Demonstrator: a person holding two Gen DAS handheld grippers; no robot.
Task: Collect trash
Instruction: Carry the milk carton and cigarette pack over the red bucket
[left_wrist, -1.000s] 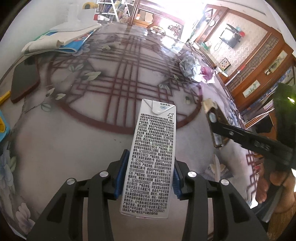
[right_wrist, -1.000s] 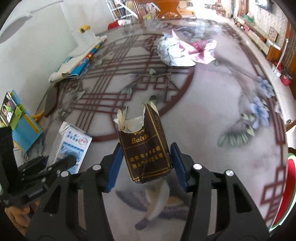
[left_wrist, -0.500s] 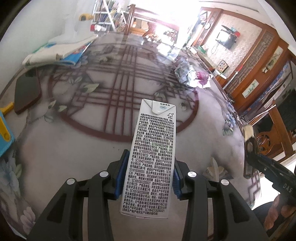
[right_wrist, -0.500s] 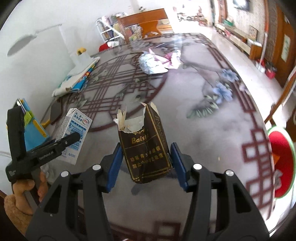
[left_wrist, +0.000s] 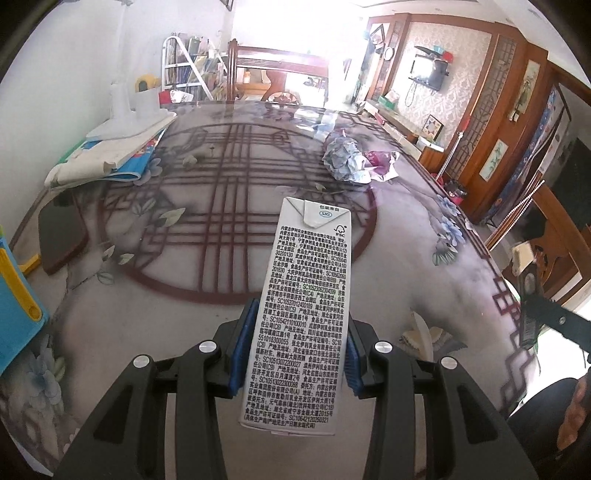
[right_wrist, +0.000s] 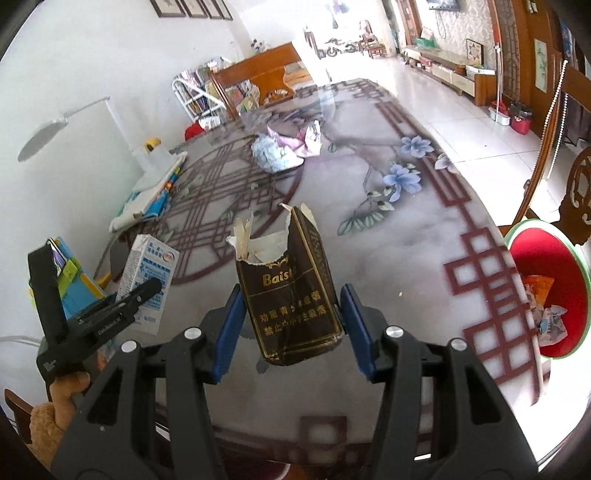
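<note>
Patterned tabletop (left_wrist: 221, 206) with dark-red lattice circle, painted blue flowers (right_wrist: 402, 177) near right edge. White desk lamp (right_wrist: 55, 125) by wall, folded cloth on blue book (left_wrist: 110, 158) beneath. Dark flat pad (left_wrist: 61, 236) at left edge. Wooden chair (left_wrist: 280, 66) beyond far end.

I count one milk carton (left_wrist: 303, 314), one torn cigarette pack (right_wrist: 291, 291), two crumpled wrappers (right_wrist: 286, 149) in the upper middle of the frame, and one red bin (right_wrist: 535, 258) at right.
</note>
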